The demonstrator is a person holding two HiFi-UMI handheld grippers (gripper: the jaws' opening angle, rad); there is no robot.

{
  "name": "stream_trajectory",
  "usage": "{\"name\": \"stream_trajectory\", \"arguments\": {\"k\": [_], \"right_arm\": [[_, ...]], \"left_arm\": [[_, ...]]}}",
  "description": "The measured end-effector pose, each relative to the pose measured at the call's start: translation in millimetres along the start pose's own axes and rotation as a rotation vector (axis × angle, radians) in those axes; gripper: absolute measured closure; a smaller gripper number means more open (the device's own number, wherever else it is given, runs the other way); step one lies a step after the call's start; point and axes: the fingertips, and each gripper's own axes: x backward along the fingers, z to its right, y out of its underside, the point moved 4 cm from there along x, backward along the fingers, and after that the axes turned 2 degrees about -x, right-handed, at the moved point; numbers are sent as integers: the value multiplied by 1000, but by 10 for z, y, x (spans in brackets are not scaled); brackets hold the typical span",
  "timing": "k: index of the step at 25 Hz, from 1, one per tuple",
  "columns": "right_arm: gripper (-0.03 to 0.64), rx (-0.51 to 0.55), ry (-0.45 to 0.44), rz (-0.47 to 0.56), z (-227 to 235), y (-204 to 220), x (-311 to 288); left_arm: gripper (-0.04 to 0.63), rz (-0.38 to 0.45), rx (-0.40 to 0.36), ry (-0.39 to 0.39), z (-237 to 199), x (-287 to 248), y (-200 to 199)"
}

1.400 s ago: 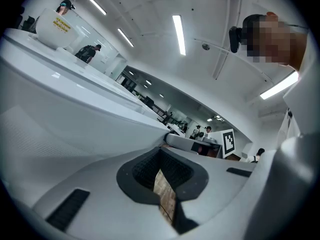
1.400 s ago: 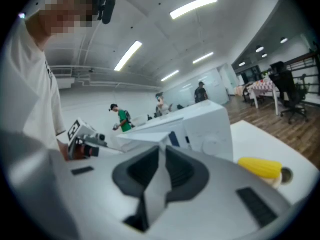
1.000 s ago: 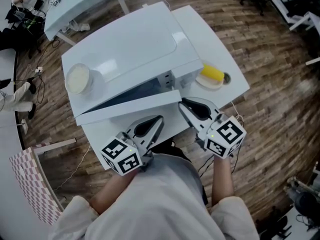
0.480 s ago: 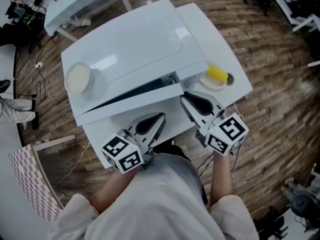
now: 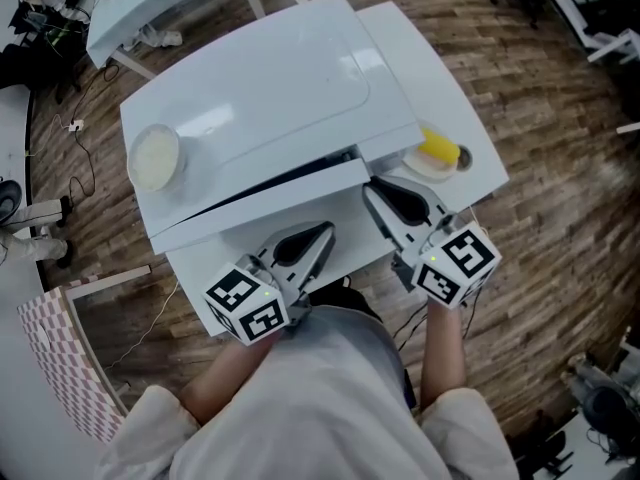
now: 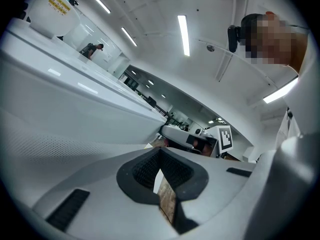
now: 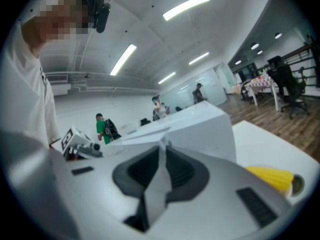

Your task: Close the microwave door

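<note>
table [image 5: 425, 83]: big white one on a wood floor. It sticks out past the microwave on your right and as a strip in front of it.

microwave [image 5: 260, 98]: white box taking up most of the tabletop, with its front facing you.

door [image 5: 250, 213]: this is the one that matters. It's swung nearly all the way in but isn't fully shut. There's a thin dark gap between it and the body, running toward the right end.

right gripper [image 5: 378, 193]: your right one is over the front of the table with its tip right at the door's right end. I can't tell from above whether it's actually touching. In its own view [image 7: 162, 151] the two fingers are pressed together at the tips with nothing between them, just white showing through the slit behind.

left gripper [image 5: 322, 236]: it hovers over the front strip of table, pointing at the middle of the door. It's near the door but looks apart from it. Its own view [image 6: 160, 156] shows the fingers closed tip to tip and empty too.

tub [image 5: 155, 158]: round white one sitting on top of the microwave at your left.

plate [image 5: 420, 166]: small and pale, on the table just right of the microwave.

yellow thing [image 5: 440, 148]: lying on that plate. It's also visible in the right gripper view [image 7: 270, 176], but I can't tell what it is.
</note>
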Motion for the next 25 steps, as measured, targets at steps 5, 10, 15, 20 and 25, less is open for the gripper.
{"name": "stream_trajectory", "arguments": {"k": [5,10,15,20,25], "right_arm": [[558,-3,5,1,2,-24,-16],[558,14,27,-18,-6,-9,-18],[563,69,72,-39,-51,62,38],[588,77,57,19,-186,-8,50],[594,90,103,24,-153,-30,9]], "left_arm": [[577,13,12,-6,-24,-6,-41],[577,16,6,-8,-45,-23,-60],[577,23,10,-5,-65,-30,-71],[577,23,17,-5,-76,-26,-84],[577,25,16,-1,-79,-17,-86]]}}
